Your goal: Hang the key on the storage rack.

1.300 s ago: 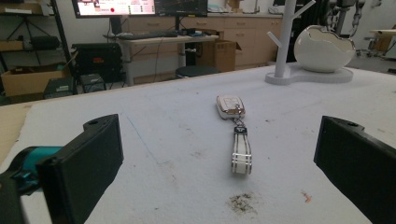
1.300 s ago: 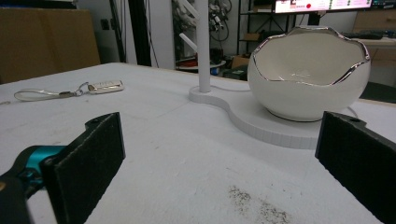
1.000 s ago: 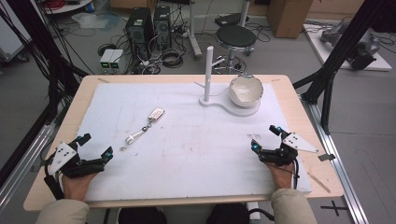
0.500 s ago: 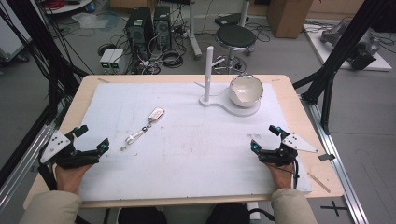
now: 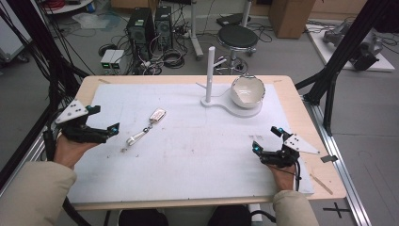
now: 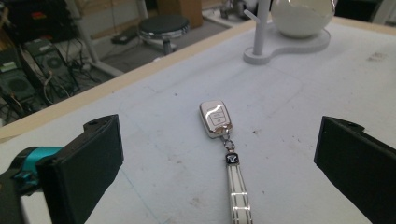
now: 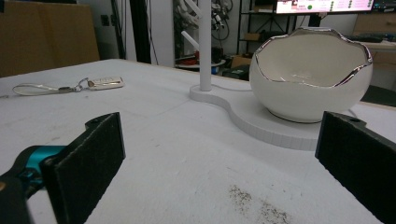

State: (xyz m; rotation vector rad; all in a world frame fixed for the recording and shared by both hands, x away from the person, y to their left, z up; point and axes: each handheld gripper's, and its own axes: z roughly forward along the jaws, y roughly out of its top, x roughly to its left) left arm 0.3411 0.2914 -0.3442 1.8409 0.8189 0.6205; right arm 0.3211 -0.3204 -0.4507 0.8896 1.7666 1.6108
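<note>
A stool (image 5: 237, 36), computer towers (image 5: 149, 29) and possibly a cardboard box (image 5: 291, 16) stand behind the table.

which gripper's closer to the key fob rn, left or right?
Left. The left gripper is open just beside the key fob, facing it, with the strap end nearest. The right gripper is open well across the table, nearer the bowl.

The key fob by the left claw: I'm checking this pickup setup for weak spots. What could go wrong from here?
1. The key fob lies flat on the table; the open left claw might pinch only the thin strap, leaving the fob dangling.
2. The bowl has a jagged rim and sits on a stand with a thin post; a swinging fob or a passing claw might knock them.
3. The right claw is open, well away from the fob, so it likely can't help steady it.
</note>
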